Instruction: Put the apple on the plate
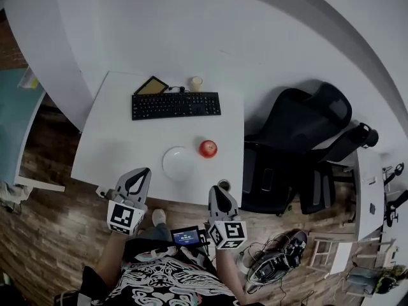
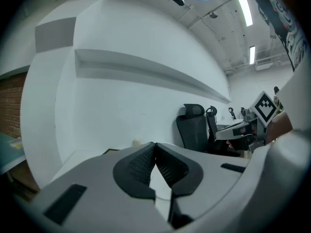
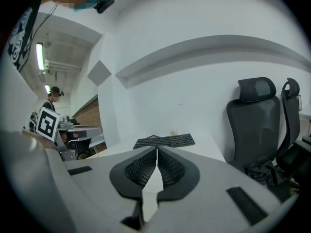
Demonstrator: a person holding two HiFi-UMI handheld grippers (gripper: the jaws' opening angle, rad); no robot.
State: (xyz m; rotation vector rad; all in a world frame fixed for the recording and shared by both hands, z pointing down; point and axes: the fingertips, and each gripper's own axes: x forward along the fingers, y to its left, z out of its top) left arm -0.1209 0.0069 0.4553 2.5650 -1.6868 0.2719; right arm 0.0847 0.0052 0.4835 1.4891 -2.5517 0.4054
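**Apple beside the plate, jaws closed**

The apple [image 1: 208, 148] lies on the table [image 1: 115, 139] just beside the plate [image 1: 180, 163], at its 2 o'clock. Both the left gripper [image 1: 141, 172] and the right gripper [image 1: 217, 191] have their jaws pressed together and hold nothing. Only the head view shows apple and plate.

No word, brand or number can be read in any view. Only black-and-white square patterns, without letters, are seen on the cubes of the left gripper [image 1: 144, 171] and the right gripper [image 1: 217, 189], low in the head view. The legends on the keyboard [image 1: 176, 105] in the upper middle and the content of the small screen [image 1: 186, 236] at the bottom are too small to be read.
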